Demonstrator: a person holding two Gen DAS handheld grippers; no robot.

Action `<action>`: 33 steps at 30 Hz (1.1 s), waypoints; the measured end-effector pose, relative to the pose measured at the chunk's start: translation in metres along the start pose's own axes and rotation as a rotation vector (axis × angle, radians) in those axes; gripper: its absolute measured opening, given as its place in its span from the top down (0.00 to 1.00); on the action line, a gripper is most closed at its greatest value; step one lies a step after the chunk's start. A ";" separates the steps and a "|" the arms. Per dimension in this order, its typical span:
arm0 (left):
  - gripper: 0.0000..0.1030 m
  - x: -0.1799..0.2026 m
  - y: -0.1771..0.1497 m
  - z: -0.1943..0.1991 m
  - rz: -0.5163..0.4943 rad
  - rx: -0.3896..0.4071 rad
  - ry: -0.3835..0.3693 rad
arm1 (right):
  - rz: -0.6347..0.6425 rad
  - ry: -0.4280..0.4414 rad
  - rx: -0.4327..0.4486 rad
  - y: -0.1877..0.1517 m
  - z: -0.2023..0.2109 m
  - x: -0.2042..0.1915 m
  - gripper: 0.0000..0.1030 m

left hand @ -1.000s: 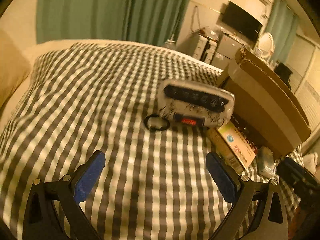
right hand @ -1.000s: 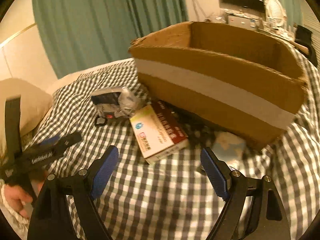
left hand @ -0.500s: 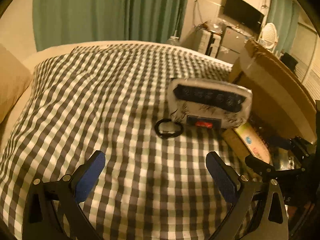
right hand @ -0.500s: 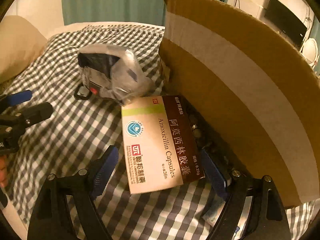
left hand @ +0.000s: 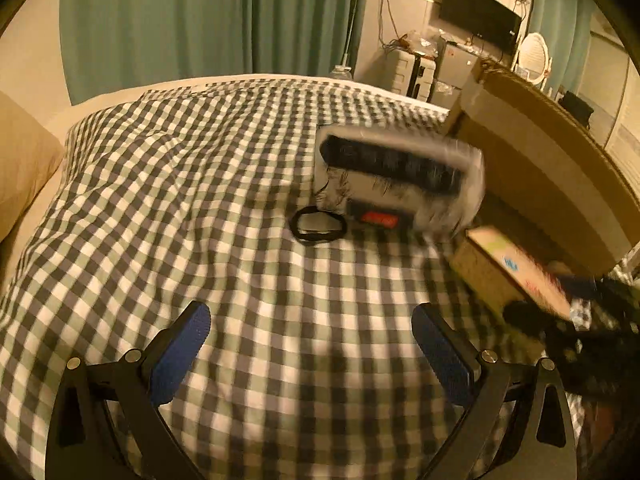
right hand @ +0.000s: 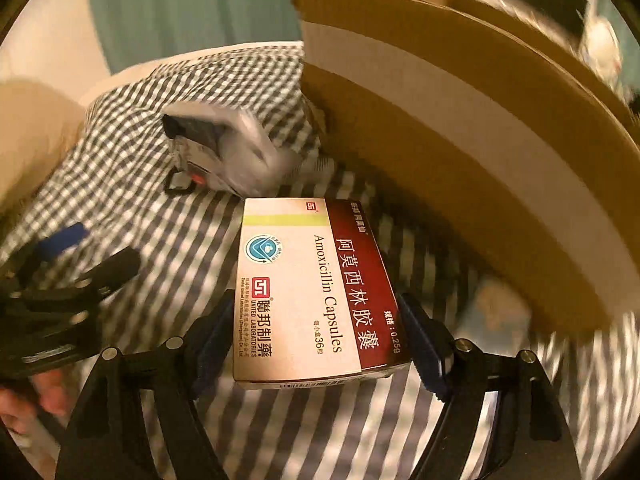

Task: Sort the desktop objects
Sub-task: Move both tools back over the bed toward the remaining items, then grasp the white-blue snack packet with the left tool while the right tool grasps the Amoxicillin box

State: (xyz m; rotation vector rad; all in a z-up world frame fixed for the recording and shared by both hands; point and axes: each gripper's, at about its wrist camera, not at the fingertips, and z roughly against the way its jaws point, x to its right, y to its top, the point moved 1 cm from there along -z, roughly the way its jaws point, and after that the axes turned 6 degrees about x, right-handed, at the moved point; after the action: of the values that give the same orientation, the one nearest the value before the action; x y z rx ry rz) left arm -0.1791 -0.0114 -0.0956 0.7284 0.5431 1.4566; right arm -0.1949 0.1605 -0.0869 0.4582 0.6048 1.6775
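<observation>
Left wrist view: the left gripper [left hand: 310,354] hangs over bare checked bedspread [left hand: 180,200] with its blue pads spread wide and nothing between them. Beyond it and a little to the right lies a plastic-wrapped grey device [left hand: 396,180] with a black panel and a red mark, and a black ring [left hand: 318,225] sits touching its near edge. Further right, the medicine box [left hand: 508,276] appears tilted and blurred, with the dark shape of the right gripper [left hand: 560,328] at its near end. Behind both stands a cardboard box [left hand: 552,176] with a pale tape band; its inside is hidden from this angle.

Right wrist view: the right gripper [right hand: 316,350] has its jaws on either side of the Amoxicillin capsules box, whose near end lies between the pads. The jaws have just been closing, and each pad stands right at a long side of the box; whether they already press on it cannot be told. The cardboard box rises just to the right, only its outer wall showing. The wrapped device lies beyond, next to the carton's corner. At the left edge, the left gripper is seen with fingers of a hand [right hand: 28,400] below it.
</observation>
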 end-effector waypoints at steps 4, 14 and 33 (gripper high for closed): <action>0.00 0.012 0.000 0.002 0.005 0.003 -0.007 | -0.040 -0.041 -0.051 -0.027 0.014 0.005 0.24; 0.00 0.044 0.024 -0.018 0.140 0.006 -0.032 | -0.119 -0.071 -0.155 -0.051 0.010 0.019 0.25; 0.88 0.021 0.038 -0.023 0.097 -0.050 -0.145 | -0.181 -0.038 -0.104 -0.043 -0.013 0.022 0.19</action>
State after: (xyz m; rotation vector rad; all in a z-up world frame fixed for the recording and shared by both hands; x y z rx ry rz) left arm -0.2210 0.0108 -0.0817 0.8226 0.3634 1.4882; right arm -0.1736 0.1857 -0.1246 0.3486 0.5127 1.5164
